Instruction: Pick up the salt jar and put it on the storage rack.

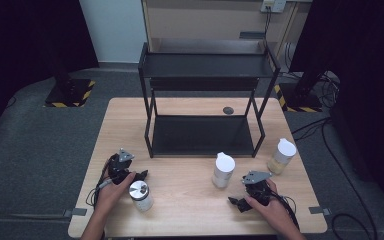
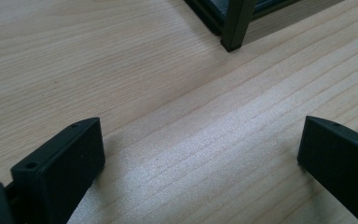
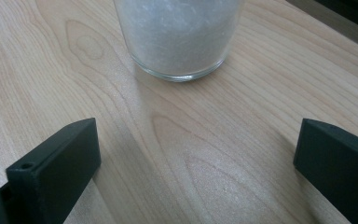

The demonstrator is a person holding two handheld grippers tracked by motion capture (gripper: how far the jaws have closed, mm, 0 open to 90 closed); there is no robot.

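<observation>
Both the left gripper [image 1: 139, 176] and right gripper [image 1: 235, 202] rest on the bench [image 1: 190, 205] with fingers wide, near the jars [image 1: 223, 170].

Bright worktop, dark room around it

From overhead the worktop [image 1: 190, 200] is evenly lit while the room's left and right sides fall to black; shadows lie soft and short. In both gripper views a pale sheen crosses the wood grain, the near jaws are slightly soft, and the glass jar [image 3: 179, 37] throws a faint shadow.
</observation>
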